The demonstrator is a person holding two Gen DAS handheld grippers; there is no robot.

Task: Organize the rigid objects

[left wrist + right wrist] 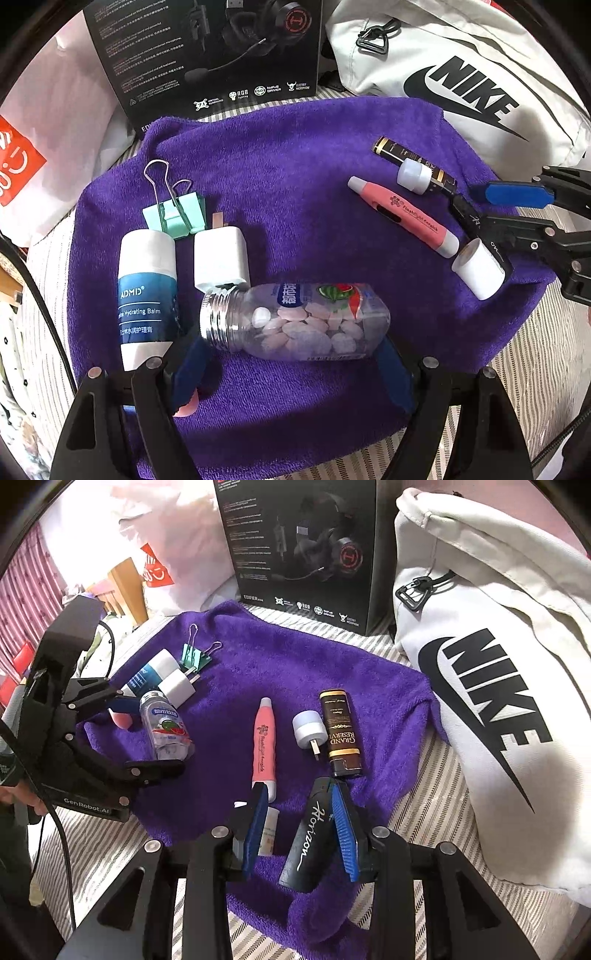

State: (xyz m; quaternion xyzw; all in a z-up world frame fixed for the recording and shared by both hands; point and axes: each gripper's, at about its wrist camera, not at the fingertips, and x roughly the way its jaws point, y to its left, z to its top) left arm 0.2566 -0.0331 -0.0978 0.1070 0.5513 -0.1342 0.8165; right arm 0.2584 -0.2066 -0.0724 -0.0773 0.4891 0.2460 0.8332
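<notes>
Crowding purple towel: headset box, Nike bag.

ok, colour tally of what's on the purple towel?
White: 3, charger, plug light, small tube
Black: 2, lighter, Horizon case
Pink: 2, pen, small piece
Green: 1, clip
Clear: 1, candy bottle
White-blue: 1, balm
Total: 10

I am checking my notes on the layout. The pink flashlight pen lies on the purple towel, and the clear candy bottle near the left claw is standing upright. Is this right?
Not quite. The clear candy bottle is lying on its side between the open fingers of the left claw, as the left wrist view shows. The pink flashlight pen does lie on the purple towel.
</notes>
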